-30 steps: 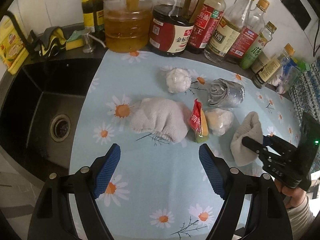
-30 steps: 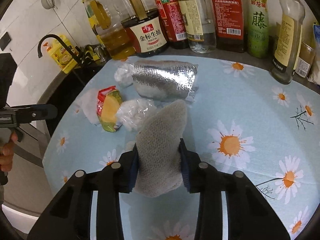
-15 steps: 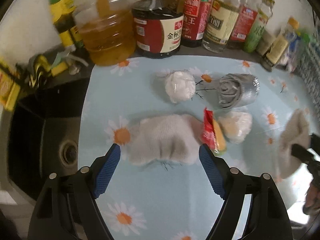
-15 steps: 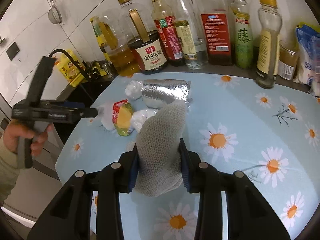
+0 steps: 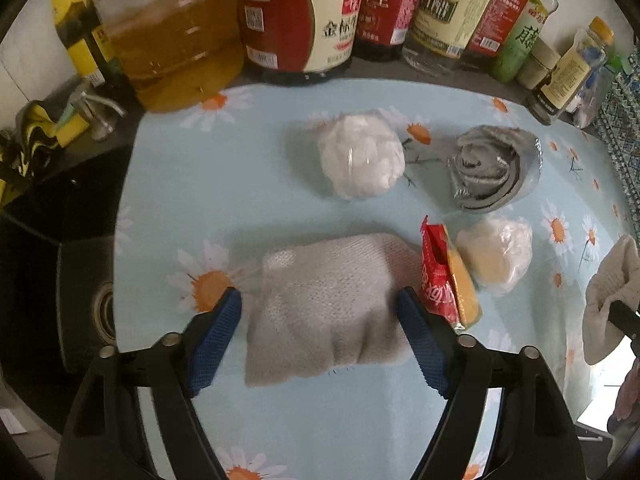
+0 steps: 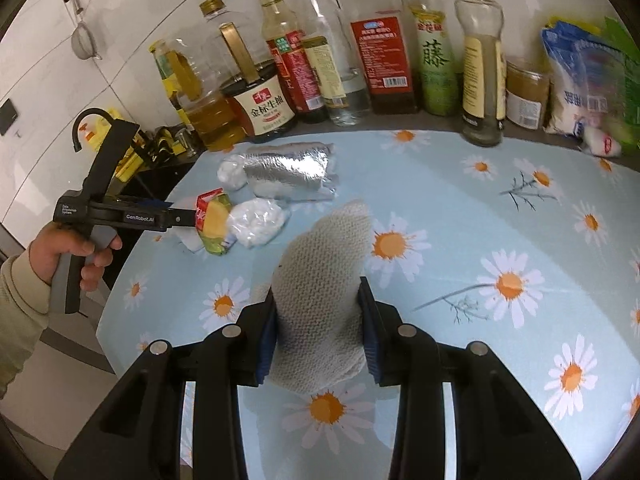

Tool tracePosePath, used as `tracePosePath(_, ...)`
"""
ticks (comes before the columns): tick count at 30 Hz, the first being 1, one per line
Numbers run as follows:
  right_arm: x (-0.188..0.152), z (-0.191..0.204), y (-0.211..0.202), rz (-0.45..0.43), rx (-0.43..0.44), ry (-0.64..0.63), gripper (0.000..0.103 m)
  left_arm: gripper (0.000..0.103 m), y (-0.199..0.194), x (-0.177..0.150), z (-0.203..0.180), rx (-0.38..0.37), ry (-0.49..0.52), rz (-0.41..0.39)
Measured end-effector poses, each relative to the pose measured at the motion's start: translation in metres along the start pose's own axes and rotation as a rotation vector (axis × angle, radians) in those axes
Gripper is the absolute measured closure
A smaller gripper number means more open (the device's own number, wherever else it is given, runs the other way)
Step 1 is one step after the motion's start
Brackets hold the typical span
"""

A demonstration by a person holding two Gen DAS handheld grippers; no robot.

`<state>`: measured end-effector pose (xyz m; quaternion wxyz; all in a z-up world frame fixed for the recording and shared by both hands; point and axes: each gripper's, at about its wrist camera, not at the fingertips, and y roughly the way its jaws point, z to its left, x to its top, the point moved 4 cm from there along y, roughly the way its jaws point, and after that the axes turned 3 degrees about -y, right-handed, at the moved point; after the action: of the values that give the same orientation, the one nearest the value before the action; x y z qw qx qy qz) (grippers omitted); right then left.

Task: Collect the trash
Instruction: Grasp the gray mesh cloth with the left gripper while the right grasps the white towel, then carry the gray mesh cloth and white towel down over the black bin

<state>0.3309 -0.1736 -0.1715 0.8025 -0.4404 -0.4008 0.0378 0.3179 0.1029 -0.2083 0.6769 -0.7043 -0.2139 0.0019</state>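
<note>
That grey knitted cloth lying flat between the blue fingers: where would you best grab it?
Across its middle, from the near edge. The grey cloth lies as a soft, flat pad, wider than deep, and the open left hand-held gripper already straddles both sides, so closing should bunch it. Keep clear of the red wrapper beside it.

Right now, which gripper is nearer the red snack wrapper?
Left. The left gripper is open around a gray cloth, its right finger beside the red snack wrapper. The right gripper holds another cloth farther off.

Two knit cloths [image 5: 324, 304] [image 6: 320, 300], two white plastic wads [image 5: 362, 156] [image 5: 496, 256], one foil roll [image 5: 496, 168] and one red-and-yellow wrapper [image 5: 444, 280] are visible. Eleven bottles [image 6: 384, 56] line the counter's back edge.
</note>
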Motion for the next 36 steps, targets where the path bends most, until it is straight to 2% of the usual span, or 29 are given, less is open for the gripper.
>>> tracePosePath(1,-0.002,0.000,0.000,0.003,-0.002,0.004,0.066,0.043,-0.001,-0.001,-0.001,-0.021,0.002,-0.004)
tracePosePath(5,-0.005,0.004,-0.001,0.002,-0.005,0.005,0.066,0.059,-0.005,-0.003,-0.004,-0.031,0.019,-0.030)
tracePosePath(8,-0.004,0.011,-0.004,-0.006,-0.005,-0.004,0.066,0.067,-0.013,-0.006,-0.001,-0.026,0.022,-0.046)
tracePosePath(20,-0.007,0.049,-0.013,-0.014,0.011,-0.054,0.065,0.068,-0.060,-0.033,0.011,-0.039,-0.008,-0.120)
tracePosePath(36,-0.027,0.113,-0.029,-0.031,0.027,-0.140,0.065,0.067,-0.118,-0.093,0.017,-0.075,-0.011,-0.204)
